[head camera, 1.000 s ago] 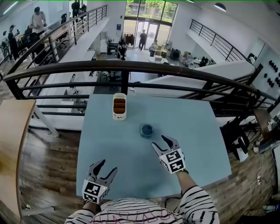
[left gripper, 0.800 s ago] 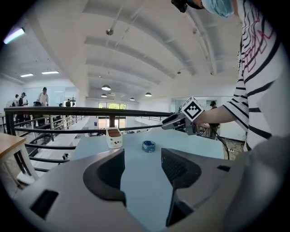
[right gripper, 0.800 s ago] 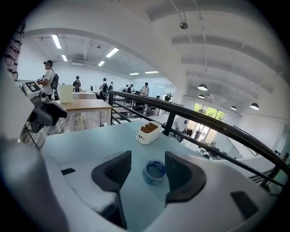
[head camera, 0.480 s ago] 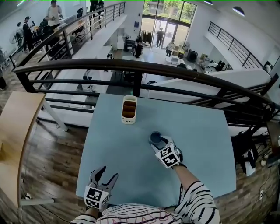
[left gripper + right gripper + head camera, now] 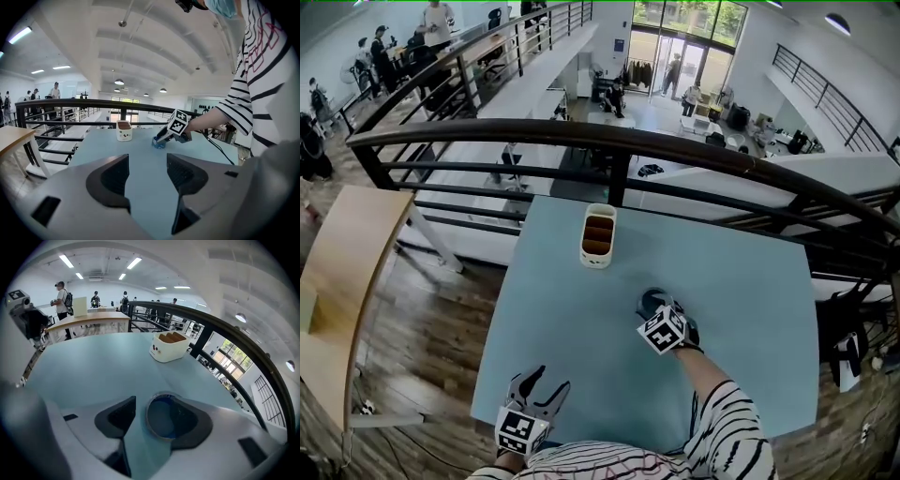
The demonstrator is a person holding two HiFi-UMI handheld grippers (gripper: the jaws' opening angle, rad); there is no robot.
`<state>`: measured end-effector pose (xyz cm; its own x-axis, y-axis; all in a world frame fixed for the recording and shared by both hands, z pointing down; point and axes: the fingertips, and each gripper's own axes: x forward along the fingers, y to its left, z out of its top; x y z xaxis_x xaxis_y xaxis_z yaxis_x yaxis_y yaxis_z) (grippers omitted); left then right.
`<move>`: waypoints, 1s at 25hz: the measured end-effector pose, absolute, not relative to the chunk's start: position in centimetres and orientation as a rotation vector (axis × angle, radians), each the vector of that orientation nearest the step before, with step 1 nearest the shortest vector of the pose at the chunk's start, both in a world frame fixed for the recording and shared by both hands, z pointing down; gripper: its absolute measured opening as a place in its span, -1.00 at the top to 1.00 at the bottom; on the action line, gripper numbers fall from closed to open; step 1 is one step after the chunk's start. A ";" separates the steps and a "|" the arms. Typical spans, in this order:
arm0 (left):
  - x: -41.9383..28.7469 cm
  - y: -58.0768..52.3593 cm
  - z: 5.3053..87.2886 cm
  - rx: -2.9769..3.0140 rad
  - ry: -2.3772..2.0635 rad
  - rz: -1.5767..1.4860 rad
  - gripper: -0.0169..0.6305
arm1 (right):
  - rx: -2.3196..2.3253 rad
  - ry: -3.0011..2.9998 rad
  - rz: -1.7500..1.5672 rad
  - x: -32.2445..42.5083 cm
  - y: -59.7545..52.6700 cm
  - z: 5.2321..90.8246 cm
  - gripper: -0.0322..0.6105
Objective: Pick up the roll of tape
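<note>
The roll of tape point(image 5: 648, 299) is a small blue ring lying flat on the light blue table point(image 5: 572, 319), right of centre. My right gripper point(image 5: 653, 306) is down at it and open. In the right gripper view the tape point(image 5: 160, 423) sits between the jaws: the right jaw reaches over its hole and the left jaw stands a gap away from its outer wall. My left gripper point(image 5: 548, 380) hovers open and empty near the table's front left edge. From the left gripper point(image 5: 147, 176) view I see the tape point(image 5: 157, 143) under the right gripper point(image 5: 161, 139).
A white oblong cup with a brown filling point(image 5: 598, 234) stands behind the tape toward the table's far edge; it shows too in the right gripper view point(image 5: 169, 347). A black railing point(image 5: 628, 141) runs behind the table over a drop. A wooden table point(image 5: 337, 281) stands at left.
My right gripper has moved forward from short of the tape until its jaws straddle the roll. The left gripper has stayed open near the front edge.
</note>
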<state>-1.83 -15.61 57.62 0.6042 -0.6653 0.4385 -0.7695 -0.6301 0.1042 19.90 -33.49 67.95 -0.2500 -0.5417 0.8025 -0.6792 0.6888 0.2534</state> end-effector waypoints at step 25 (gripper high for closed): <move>-2.6 -14.9 58.7 2.491 -1.219 0.533 0.23 | 0.559 -1.686 0.368 20.5 -33.1 74.1 0.40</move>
